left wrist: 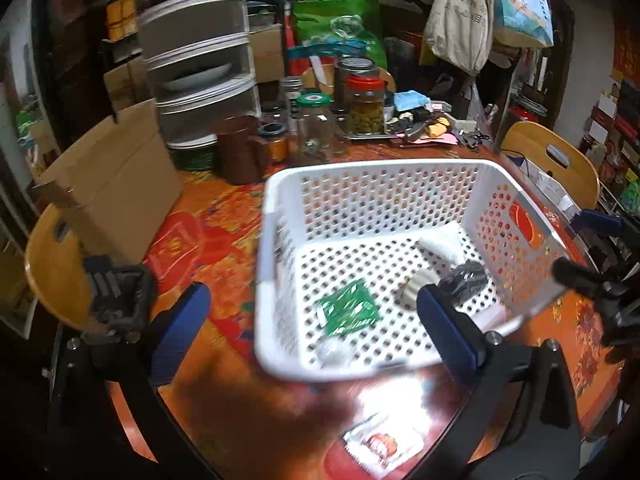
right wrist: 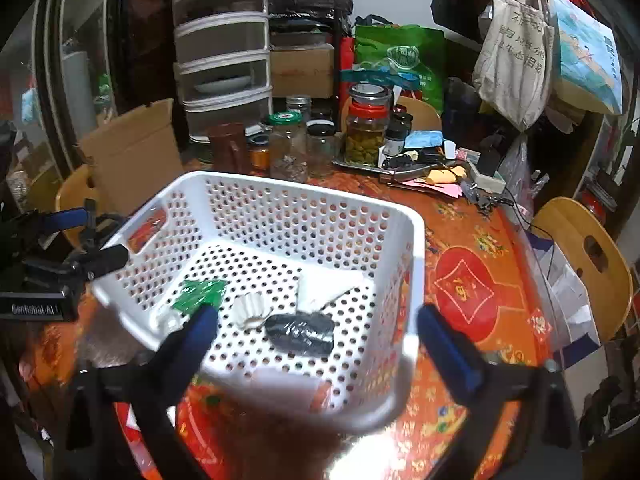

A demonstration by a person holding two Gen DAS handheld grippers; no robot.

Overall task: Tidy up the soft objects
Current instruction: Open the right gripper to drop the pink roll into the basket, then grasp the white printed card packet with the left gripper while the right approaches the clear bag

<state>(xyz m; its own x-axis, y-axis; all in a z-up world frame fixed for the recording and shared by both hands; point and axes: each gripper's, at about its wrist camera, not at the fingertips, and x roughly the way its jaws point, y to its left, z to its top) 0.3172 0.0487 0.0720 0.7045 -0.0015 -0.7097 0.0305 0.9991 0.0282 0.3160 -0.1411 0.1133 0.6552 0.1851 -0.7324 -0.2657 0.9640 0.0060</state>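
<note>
A white perforated basket (left wrist: 276,208) (right wrist: 416,264) stands on the red patterned table. Inside lie a green packet (left wrist: 347,307) (right wrist: 200,292), a cream ribbed soft piece (left wrist: 416,284) (right wrist: 250,310), a black wrapped bundle (left wrist: 466,278) (right wrist: 300,334) and a white folded cloth (left wrist: 442,242) (right wrist: 328,284). My left gripper (left wrist: 312,308) is open and empty, its fingers straddling the basket's near left corner. My right gripper (right wrist: 318,328) is open and empty, above the basket's near side over the black bundle. The right gripper also shows at the right edge of the left wrist view (left wrist: 600,280).
Jars (left wrist: 316,128) (right wrist: 366,128), a brown mug (left wrist: 240,148) and clutter crowd the table's back. A cardboard box (left wrist: 116,176) stands at the left. Wooden chairs (left wrist: 48,272) (right wrist: 588,260) sit at both sides. A plastic drawer unit (left wrist: 196,56) stands behind.
</note>
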